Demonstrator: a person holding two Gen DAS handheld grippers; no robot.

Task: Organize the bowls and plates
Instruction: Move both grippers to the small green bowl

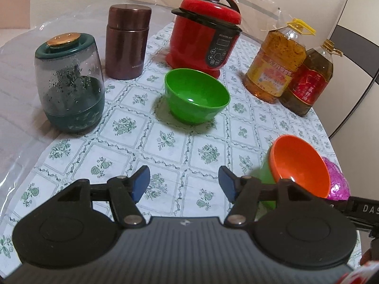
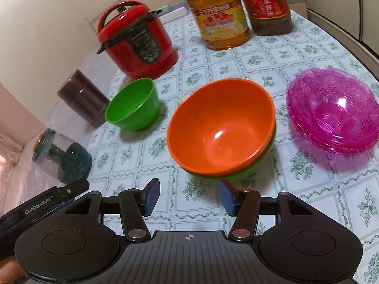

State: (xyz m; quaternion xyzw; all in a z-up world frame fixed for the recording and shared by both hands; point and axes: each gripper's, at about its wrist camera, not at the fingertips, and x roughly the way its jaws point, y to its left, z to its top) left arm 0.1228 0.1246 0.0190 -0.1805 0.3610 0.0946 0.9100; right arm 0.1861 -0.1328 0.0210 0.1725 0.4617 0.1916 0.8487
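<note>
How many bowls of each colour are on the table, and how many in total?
Green bowls: 2, one alone, one under the orange bowl.
Orange bowl: 1.
Pink translucent bowls: at least 1; it looks like a stack, and I cannot tell how many.
Total: at least 4.

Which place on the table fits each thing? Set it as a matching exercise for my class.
Things:
1. orange plastic bowl
2. lone green plastic bowl
3. pink clear plastic bowls
4. red electric cooker

Places:
A. just in front of the cooker
B. nested in a second green bowl
C. left of the oil bottles
D. stacked, right of the orange bowl

Pairs: 1-B, 2-A, 3-D, 4-C
</note>
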